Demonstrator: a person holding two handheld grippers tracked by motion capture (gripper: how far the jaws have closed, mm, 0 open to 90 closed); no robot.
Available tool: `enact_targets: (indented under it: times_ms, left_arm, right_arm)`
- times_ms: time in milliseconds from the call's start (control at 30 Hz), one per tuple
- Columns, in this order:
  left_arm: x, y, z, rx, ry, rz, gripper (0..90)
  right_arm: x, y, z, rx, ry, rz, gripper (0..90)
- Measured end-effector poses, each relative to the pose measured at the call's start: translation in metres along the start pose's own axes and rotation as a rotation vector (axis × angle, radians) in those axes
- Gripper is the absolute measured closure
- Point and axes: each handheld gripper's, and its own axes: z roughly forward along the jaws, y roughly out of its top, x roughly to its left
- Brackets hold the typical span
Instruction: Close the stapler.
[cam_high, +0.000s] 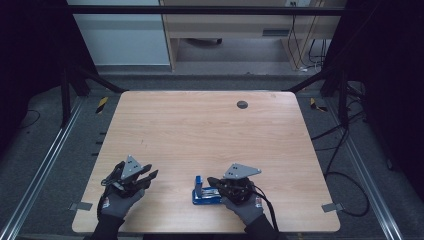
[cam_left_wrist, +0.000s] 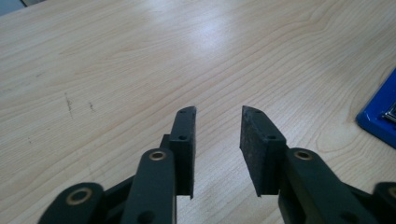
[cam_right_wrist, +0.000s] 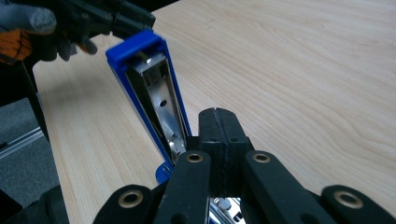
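A blue stapler (cam_high: 204, 193) lies near the table's front edge, its top arm swung up and open. In the right gripper view the stapler (cam_right_wrist: 152, 88) shows its metal channel, rising just left of my right gripper (cam_right_wrist: 218, 112). That gripper's jaws are pressed together with nothing between them, over the stapler's hinge end. In the high view the right gripper (cam_high: 210, 180) points left across the stapler. My left gripper (cam_high: 151, 173) hovers to the stapler's left. Its jaws stand open over bare wood (cam_left_wrist: 218, 112), and a blue corner of the stapler (cam_left_wrist: 380, 116) lies off to their right.
The wooden table (cam_high: 200, 130) has a small dark round grommet (cam_high: 242, 104) near its back edge. Metal frame rails (cam_high: 45, 160) run along both sides. Cables (cam_high: 345, 175) lie on the floor at the right. A gloved hand (cam_right_wrist: 23, 23) holds the left gripper.
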Motion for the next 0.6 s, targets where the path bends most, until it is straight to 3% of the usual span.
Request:
enact_targets:
  times_ms: [400,600]
  left_arm:
    - [0.002,-0.001,0.005,0.03,-0.024,-0.038,62.5]
    - [0.002,-0.001,0.006,0.032,-0.015,-0.047,62.0]
  right_arm:
    - [-0.002,0.018,-0.012,-0.045,-0.016,-0.008,90.0]
    - [0.003,0.029,-0.014,-0.065,-0.015,-0.023,90.0]
